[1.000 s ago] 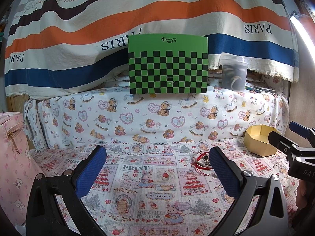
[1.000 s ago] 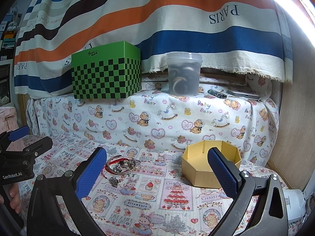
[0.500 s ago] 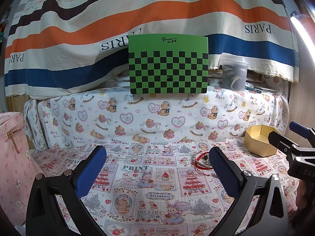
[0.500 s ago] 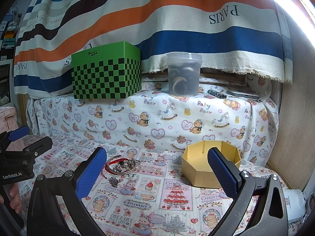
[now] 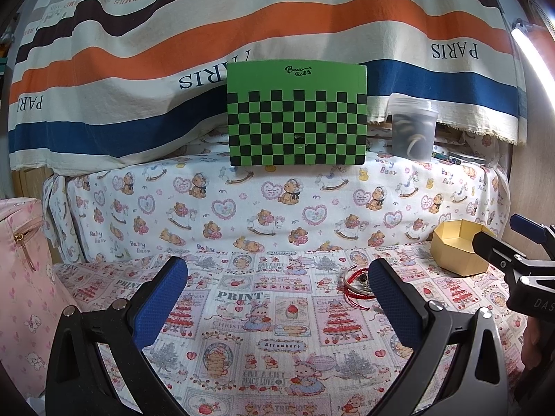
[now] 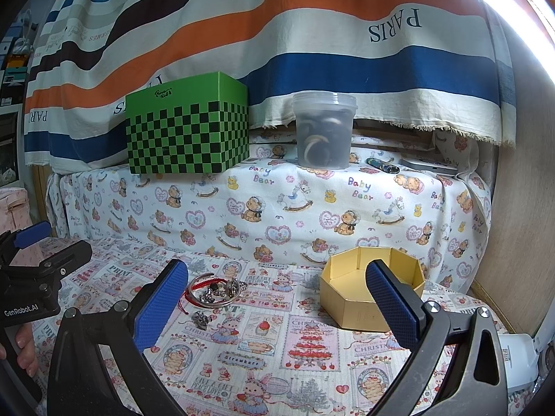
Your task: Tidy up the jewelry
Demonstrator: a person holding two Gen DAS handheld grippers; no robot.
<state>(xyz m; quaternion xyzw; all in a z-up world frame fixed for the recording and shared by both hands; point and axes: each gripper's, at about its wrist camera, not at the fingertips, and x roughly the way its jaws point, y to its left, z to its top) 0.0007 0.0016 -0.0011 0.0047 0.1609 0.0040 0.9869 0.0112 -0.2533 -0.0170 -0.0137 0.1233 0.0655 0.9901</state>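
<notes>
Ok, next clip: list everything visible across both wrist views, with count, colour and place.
jewelry pile: one heap, silver pieces with red cord bracelets, on the printed cloth left of the box
small loose piece: one, silver, just in front of the pile
octagonal box: one, yellow, open, right of the pile
checkered box: one, green and black, on the raised ledge
plastic tub: one, translucent, lidded, on the ledge right of the checkered box
striped cloth: one, hung behind
pink bag: one, far left
left gripper: black with blue pads, open, empty
right gripper: same, open, empty
</notes>
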